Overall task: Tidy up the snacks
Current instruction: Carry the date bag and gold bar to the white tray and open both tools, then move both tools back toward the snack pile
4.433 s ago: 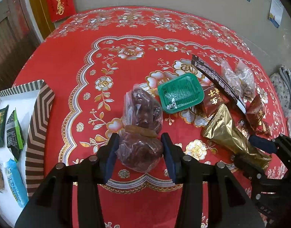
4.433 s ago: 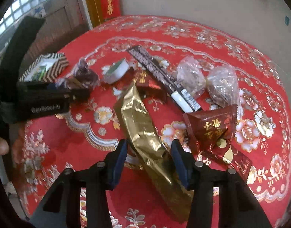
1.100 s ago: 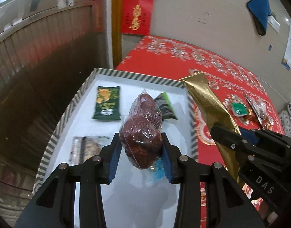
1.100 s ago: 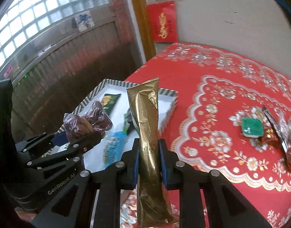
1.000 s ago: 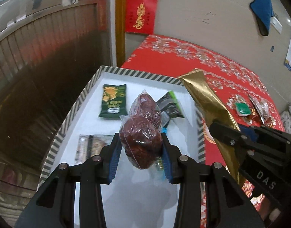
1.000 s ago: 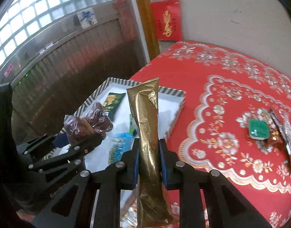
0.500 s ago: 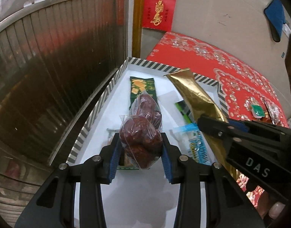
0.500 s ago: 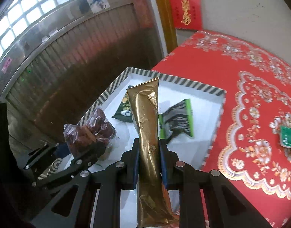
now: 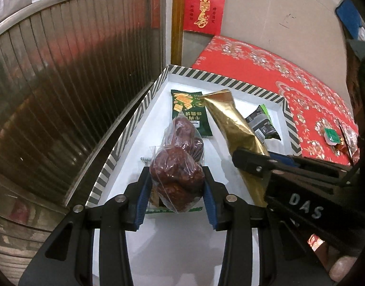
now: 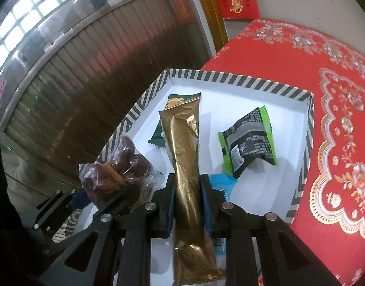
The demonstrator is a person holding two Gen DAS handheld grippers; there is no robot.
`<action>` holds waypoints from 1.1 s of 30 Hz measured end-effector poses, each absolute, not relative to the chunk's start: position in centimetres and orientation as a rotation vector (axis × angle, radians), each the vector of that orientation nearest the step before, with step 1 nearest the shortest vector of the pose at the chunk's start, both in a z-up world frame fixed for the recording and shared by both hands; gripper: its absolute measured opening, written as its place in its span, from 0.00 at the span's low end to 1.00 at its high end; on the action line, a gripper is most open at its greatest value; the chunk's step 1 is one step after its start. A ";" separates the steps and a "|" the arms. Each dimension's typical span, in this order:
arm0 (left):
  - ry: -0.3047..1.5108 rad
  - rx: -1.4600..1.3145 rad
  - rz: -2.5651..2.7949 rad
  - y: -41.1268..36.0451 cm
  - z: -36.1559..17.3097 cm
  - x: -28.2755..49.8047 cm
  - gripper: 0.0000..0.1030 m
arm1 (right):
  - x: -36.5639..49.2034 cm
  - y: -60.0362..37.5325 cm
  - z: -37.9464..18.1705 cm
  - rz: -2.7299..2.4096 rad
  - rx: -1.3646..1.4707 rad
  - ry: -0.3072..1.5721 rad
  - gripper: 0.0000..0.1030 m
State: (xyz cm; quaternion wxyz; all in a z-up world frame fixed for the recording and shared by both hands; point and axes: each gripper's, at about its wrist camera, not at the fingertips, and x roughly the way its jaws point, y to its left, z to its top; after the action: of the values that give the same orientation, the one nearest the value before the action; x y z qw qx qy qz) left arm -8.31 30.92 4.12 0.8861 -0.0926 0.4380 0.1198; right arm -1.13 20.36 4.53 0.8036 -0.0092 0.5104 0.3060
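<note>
Two hand-held grippers hang over a white box (image 9: pixel 144 109) with a black-and-white striped rim, which sits at the edge of a table spread with a red flowered cloth (image 10: pixel 337 109). The left gripper (image 9: pixel 176 186) is clamped on a clear bag of dark red dates (image 9: pixel 177 164), its blue pads pressed against the bag's sides just above the box floor, near the box's left wall. The right gripper (image 10: pixel 186 190) grips a long gold foil packet (image 10: pixel 186 157) about midway along its length; its jaws are starting to ease apart, though the packet sits between the pads and both appear to touch it. The packet's upper end reaches out over the middle of the box.

Inside the box lie a dark green snack packet (image 9: pixel 190 112) toward the far end, a black packet with green edges (image 10: pixel 250 143) near the right wall, and a blue-and-white packet (image 10: pixel 221 183) partly hidden behind the right gripper's finger. A flat packet under the bag of dates shows only a green edge and cannot be made out.

Farther off on the cloth, in the left wrist view, sit a small green tub (image 9: pixel 331 135) and a few wrapped snacks just beside it. A red paper banner (image 9: pixel 204 12) with gold characters hangs on the wall behind the table.
</note>
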 end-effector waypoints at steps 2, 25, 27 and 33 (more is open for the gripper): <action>0.909 -0.203 0.255 31.1 4.2 -8.4 0.39 | -0.9 19.8 4.6 0.665 0.029 1.099 0.24; 0.825 -0.172 0.299 28.4 6.4 -8.7 0.73 | -3.8 12.8 8.6 0.553 0.030 0.922 0.64; 0.814 -0.167 0.295 27.6 6.6 -8.7 0.73 | -4.1 12.0 8.8 0.529 0.015 0.907 0.70; 0.807 -0.145 0.239 24.5 7.1 -8.3 0.74 | -4.9 8.6 9.2 0.470 0.008 0.875 0.77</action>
State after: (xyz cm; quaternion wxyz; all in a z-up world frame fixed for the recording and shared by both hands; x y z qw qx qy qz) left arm -8.34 24.46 7.12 0.9102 -0.0702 0.3914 0.1157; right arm -4.86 8.58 9.15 0.8791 0.0039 0.4198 0.2255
